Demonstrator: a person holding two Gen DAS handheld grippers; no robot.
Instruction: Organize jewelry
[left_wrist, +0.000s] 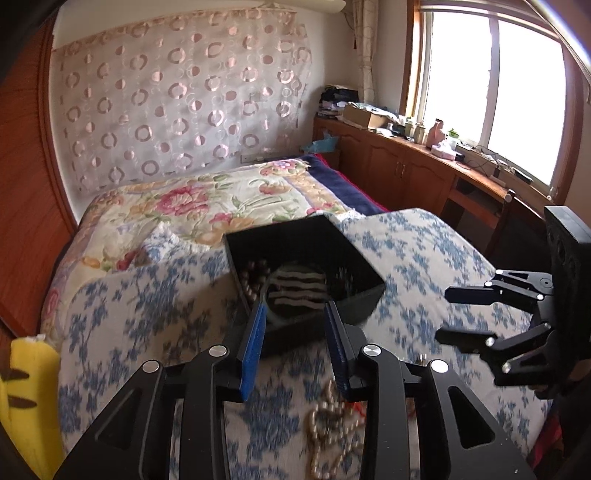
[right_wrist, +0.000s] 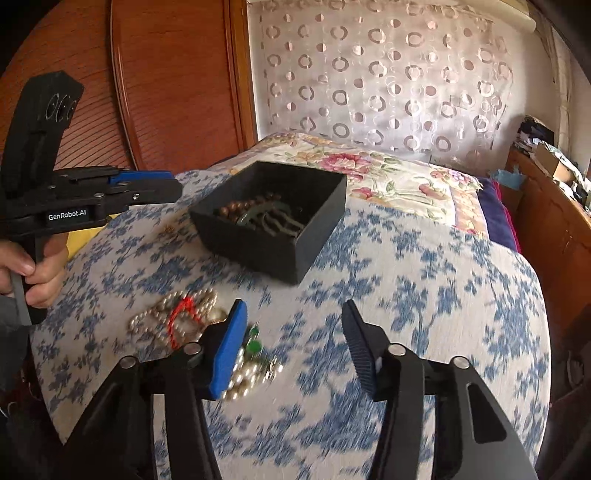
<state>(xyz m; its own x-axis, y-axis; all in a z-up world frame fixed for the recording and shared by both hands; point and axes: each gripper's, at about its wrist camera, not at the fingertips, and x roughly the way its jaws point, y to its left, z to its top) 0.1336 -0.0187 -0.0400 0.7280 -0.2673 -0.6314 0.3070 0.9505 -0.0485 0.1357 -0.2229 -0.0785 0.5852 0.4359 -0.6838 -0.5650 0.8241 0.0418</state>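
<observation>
A black open box (left_wrist: 354, 251) (right_wrist: 317, 225) sits on the blue-flowered bed cover. It holds brown beads (right_wrist: 236, 209) (left_wrist: 253, 277) and a dark hair comb (right_wrist: 275, 221) (left_wrist: 297, 288). My left gripper (left_wrist: 295, 306) is open and empty, just short of the box's near edge; it also shows at the left of the right wrist view (right_wrist: 173, 184). A pile of pearl strands (right_wrist: 173, 314) (left_wrist: 332, 424) with a red cord (right_wrist: 181, 314) lies on the cover. My right gripper (right_wrist: 293, 314) is open and empty above the cover, with pearls and a green bead (right_wrist: 254, 345) beside its left finger.
A floral quilt (left_wrist: 192, 199) lies beyond the box. A wooden wardrobe (right_wrist: 166, 81) stands at the left, a wooden cabinet (left_wrist: 406, 162) with clutter under the window at the right. A yellow cushion (left_wrist: 22, 398) is at the bed's left edge.
</observation>
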